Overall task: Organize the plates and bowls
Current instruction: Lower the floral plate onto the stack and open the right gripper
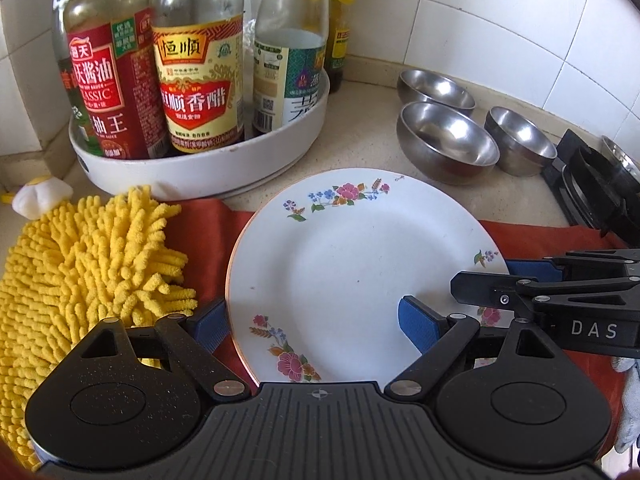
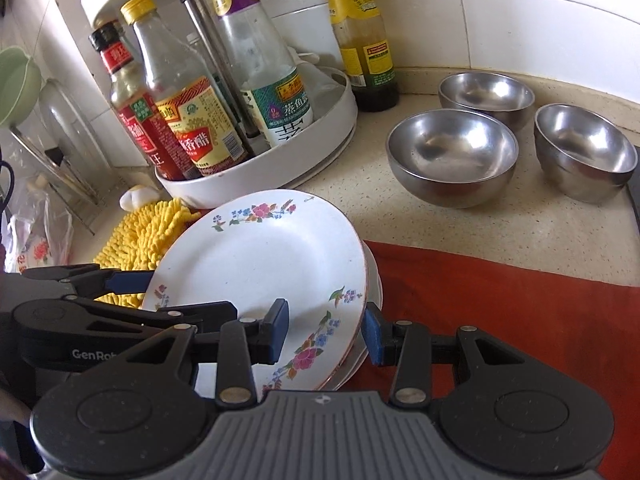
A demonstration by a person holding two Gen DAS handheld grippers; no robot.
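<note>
A white plate with flower print (image 1: 352, 264) lies on top of a stack of plates (image 2: 370, 320) on a red cloth (image 2: 500, 308). My left gripper (image 1: 316, 326) is open and straddles the plate's near edge, one blue pad (image 1: 210, 326) left of the rim and one (image 1: 418, 322) over the plate. My right gripper (image 2: 326, 332) is open around the plate's right rim (image 2: 256, 264), one pad over it and one pad outside. The right gripper also shows in the left wrist view (image 1: 532, 276). Three steel bowls (image 2: 452, 158) stand apart on the counter behind.
A white round tray (image 1: 208, 160) holds several sauce bottles at the back left. A yellow chenille mitt (image 1: 80, 272) lies left of the plate. A black stove (image 1: 600, 196) is at the right. A dark bottle (image 2: 368, 40) stands by the wall.
</note>
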